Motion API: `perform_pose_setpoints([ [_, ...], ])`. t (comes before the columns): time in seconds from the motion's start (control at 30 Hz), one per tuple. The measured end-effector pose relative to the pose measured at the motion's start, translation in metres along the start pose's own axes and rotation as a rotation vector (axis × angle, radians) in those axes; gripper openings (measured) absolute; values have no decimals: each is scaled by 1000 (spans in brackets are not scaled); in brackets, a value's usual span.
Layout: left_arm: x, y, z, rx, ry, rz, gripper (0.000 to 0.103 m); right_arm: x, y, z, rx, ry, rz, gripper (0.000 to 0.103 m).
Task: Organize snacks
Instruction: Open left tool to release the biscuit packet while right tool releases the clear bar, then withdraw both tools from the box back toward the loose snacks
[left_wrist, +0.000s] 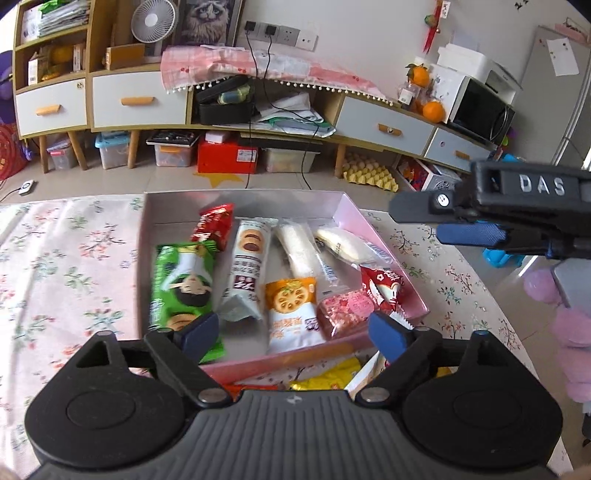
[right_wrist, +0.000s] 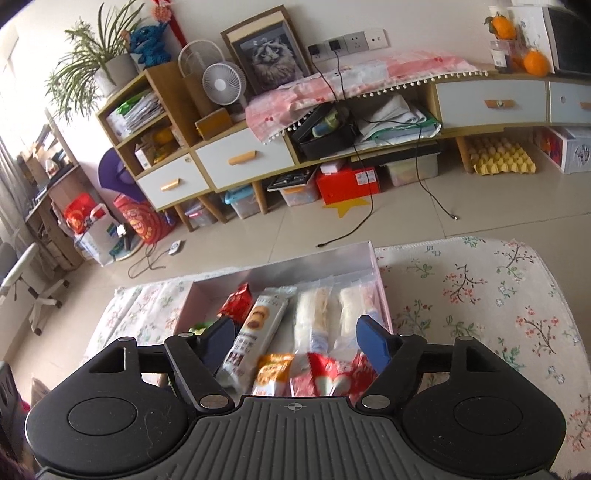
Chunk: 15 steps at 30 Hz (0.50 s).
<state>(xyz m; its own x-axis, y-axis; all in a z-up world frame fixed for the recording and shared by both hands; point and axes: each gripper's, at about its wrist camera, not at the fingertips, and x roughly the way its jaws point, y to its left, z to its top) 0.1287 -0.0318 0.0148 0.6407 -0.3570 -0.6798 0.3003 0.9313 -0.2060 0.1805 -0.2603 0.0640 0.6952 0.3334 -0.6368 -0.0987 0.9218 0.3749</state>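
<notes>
- Both grippers, the left gripper (left_wrist: 291, 330) and the right gripper (right_wrist: 297, 341), are held spread and empty above the snacks.
- Beneath them the pink box (left_wrist: 243, 199) is seen on the floral tablecloth (left_wrist: 70, 258).
- An orange biscuit pack (left_wrist: 291, 314) is framed between the left fingers, untouched.

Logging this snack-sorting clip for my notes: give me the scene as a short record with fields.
surface: floral tablecloth
container: pink box, open, on the cloth
inside box: green biscuit pack, red packet, white sandwich-biscuit pack, two pale wrapped rolls, orange-and-white pack, pink pack, red-and-white packet
outside box: yellow packet by the near wall
left tongs: open, empty, over the box
right tongs: open, empty, over the box
</notes>
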Motion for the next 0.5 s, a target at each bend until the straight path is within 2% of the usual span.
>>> perform_pose_setpoints([
  [0.1, -12, 4, -1, 2, 2, 12, 94, -11, 8, -5, -11, 5, -2, 80],
  [0.27, -31, 9, -6, 16, -1, 33, 101, -29, 21, -16, -27, 15, -2, 81],
  [0.5, -47, 18, -18, 23, 31, 78, 102, -47, 32, -34, -22, 55, -1, 84],
])
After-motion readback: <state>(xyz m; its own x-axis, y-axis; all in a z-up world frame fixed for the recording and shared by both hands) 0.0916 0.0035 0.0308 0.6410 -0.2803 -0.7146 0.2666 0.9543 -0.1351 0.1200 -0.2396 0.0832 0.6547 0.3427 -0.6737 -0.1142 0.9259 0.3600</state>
